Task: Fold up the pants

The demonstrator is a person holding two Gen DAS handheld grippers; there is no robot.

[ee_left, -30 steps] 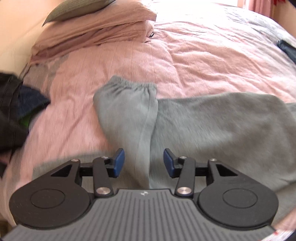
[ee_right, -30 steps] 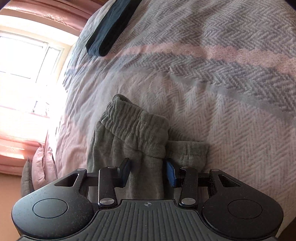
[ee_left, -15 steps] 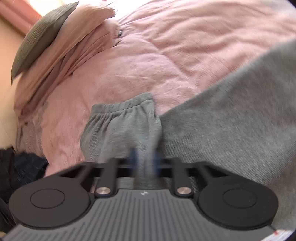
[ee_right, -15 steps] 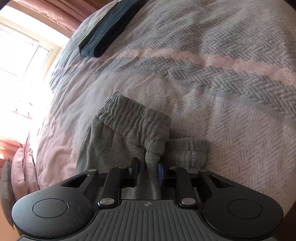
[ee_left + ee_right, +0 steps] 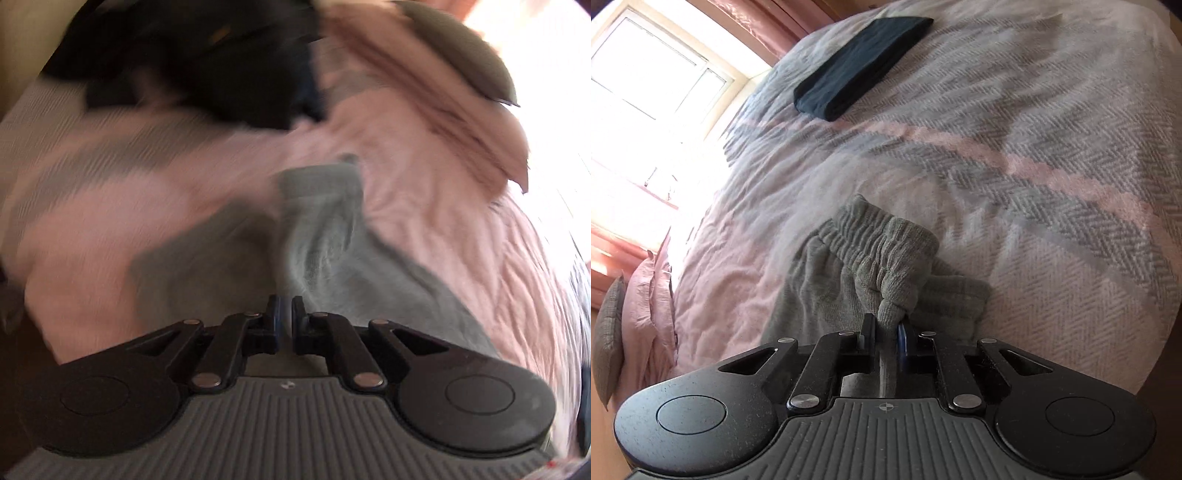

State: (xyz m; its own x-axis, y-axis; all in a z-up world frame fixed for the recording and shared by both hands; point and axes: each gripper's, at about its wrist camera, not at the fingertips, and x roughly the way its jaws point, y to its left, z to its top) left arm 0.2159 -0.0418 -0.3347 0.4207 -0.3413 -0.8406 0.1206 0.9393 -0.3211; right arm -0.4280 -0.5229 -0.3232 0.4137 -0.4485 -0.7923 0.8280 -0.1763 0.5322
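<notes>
Since 1 s ago, grey sweatpants [image 5: 325, 236] have been pinched by L gripper [image 5: 283, 321], now clenched on a leg, frame centre. Waistband [image 5: 886, 254] is gripped by R gripper [image 5: 888, 332], jaws closing, centre frame, on pink bedspread [image 5: 1015, 258].

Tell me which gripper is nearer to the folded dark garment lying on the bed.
Right, as far as the views show. The right gripper, pinching the grey pants, faces the folded dark garment farther up the bed. The left gripper grips the pants elsewhere; the garment isn't in its view.
</notes>
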